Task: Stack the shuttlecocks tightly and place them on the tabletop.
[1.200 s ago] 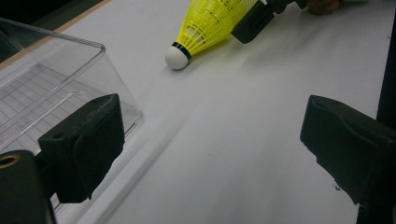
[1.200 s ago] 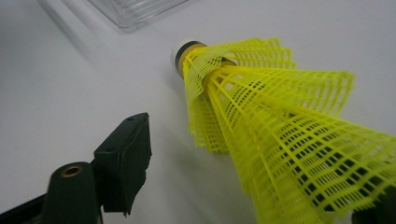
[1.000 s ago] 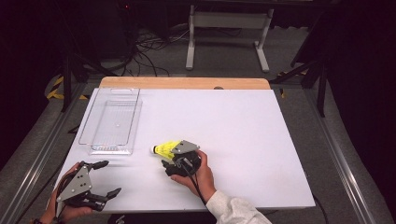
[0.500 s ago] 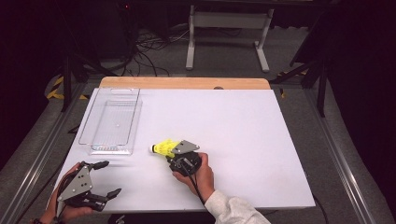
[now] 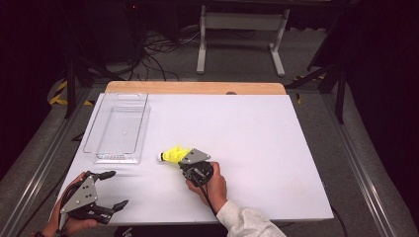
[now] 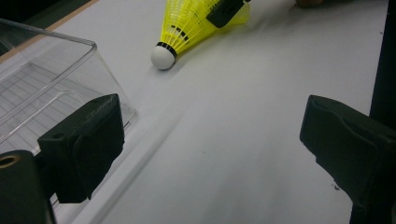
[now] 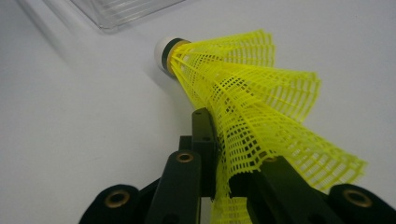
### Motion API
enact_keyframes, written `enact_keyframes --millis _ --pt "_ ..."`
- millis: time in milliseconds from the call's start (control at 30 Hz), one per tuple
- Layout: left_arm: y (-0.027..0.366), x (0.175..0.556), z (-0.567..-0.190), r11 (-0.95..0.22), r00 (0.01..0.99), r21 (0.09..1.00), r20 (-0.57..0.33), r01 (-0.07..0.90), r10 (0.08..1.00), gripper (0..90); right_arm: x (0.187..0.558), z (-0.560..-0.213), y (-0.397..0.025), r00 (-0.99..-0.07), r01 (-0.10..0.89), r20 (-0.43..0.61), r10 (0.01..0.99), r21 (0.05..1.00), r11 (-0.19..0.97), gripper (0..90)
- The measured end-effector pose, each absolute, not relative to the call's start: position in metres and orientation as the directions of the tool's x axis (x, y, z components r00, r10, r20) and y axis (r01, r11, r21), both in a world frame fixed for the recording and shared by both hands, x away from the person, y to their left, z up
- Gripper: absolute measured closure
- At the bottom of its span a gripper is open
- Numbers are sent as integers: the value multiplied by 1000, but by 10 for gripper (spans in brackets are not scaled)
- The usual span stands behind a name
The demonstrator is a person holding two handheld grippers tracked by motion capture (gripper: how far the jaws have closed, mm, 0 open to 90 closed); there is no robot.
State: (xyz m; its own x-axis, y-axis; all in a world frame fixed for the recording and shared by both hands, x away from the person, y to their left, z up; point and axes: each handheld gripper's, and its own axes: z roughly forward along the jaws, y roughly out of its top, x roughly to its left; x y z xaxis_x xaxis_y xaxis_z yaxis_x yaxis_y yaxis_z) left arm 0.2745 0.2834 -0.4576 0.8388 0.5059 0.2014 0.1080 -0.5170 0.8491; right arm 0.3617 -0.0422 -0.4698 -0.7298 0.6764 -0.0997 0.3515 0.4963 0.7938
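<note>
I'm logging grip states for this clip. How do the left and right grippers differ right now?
The left gripper has its jaws spread wide with nothing between them; the right gripper is shut on the shuttlecock, pinching its yellow skirt. The left sits at the table's near left corner, the right nearer the middle, close to the clear tray. Both are hand-held with black jaws.

A lab or test studio, not a home. A white board (image 5: 257, 148) lies on a wooden table (image 5: 195, 87) as a plain work surface. The surroundings are dark, with a grey floor (image 5: 237, 54). Loose cables (image 5: 148, 47) trail at the far left, a metal stand (image 5: 239, 29) stands beyond the table, and yellow-black hazard tape (image 5: 58, 94) marks the floor at left.
</note>
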Motion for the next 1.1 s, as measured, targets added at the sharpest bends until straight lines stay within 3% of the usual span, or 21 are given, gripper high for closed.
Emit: enact_keyframes --millis 1100 --pt "283 278 -458 -516 838 849 199 111 508 80 366 -465 -56 -718 351 -85 690 812 466 883"
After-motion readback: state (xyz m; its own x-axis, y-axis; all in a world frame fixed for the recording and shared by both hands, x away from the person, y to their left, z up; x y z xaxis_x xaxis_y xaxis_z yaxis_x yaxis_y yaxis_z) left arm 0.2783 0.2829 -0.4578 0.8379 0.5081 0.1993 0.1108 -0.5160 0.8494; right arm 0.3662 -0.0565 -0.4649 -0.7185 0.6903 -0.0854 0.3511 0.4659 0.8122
